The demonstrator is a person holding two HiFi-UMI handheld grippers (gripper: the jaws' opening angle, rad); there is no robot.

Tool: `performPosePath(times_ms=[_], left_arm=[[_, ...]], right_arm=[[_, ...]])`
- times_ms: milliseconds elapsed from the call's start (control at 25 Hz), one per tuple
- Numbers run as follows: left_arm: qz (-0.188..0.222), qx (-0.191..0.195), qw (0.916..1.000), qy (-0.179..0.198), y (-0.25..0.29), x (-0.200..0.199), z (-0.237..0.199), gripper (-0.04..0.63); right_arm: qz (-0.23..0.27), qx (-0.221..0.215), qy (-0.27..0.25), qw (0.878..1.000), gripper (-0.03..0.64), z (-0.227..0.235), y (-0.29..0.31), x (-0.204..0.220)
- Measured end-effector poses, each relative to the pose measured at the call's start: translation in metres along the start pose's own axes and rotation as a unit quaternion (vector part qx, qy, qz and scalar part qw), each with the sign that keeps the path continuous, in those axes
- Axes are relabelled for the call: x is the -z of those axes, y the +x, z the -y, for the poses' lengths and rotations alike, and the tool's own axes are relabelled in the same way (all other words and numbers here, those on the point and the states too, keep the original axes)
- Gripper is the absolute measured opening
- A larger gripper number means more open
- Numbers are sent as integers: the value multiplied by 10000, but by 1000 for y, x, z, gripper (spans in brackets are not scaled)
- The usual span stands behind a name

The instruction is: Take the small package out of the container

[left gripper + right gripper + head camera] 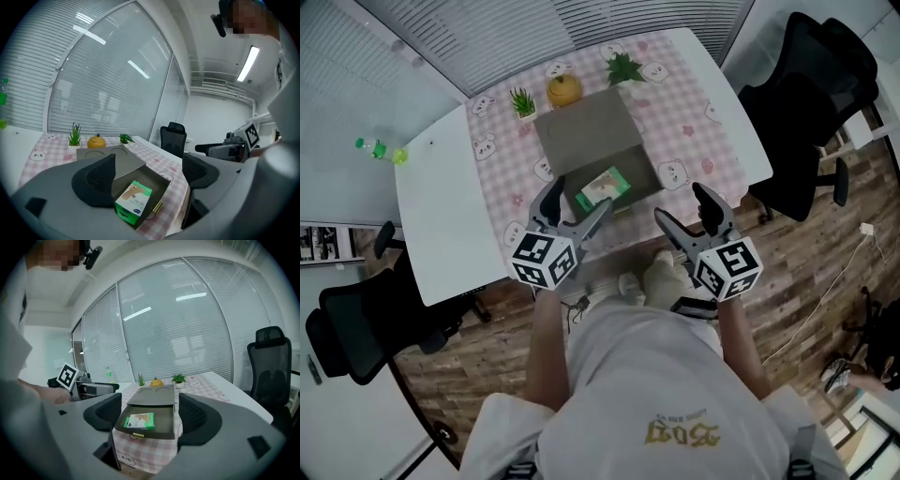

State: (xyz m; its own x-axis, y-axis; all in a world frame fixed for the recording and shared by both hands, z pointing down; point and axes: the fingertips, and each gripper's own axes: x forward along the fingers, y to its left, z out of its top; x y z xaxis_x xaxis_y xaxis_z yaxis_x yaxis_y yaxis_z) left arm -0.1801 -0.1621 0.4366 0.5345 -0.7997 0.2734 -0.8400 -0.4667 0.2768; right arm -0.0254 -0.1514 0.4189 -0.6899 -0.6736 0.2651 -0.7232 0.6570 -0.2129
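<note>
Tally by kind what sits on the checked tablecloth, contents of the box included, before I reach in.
Potted plants: 2
Orange fruit-shaped object: 1
Grey container: 1
Small green package, inside the container: 1
Total: 5

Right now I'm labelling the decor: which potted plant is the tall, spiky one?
The plant left of the orange ornament in the head view; the other plant is low and bushy.

Package [603, 187] lies in container [586, 131] on table [441, 216] (plants [523, 101] behind).
</note>
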Motion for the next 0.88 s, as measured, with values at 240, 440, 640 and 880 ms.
performPosePath(times_ms=[240,440,640,880], left_arm=[[-261,112,9993,247,11,5,3,445],[-515,91,9979,389,23,15,-2,442],[-879,168,9954,350,37,33,-6,446],[-1314,260,9900,432,54,54,-6,453]], right_arm=[[20,28,46,10000,376,7,2,2],[-12,-49,94,9999,374,15,13,8],[-94,-132,157,9997,374,25,23,15],[-225,-198,234,9993,374,35,32,24]])
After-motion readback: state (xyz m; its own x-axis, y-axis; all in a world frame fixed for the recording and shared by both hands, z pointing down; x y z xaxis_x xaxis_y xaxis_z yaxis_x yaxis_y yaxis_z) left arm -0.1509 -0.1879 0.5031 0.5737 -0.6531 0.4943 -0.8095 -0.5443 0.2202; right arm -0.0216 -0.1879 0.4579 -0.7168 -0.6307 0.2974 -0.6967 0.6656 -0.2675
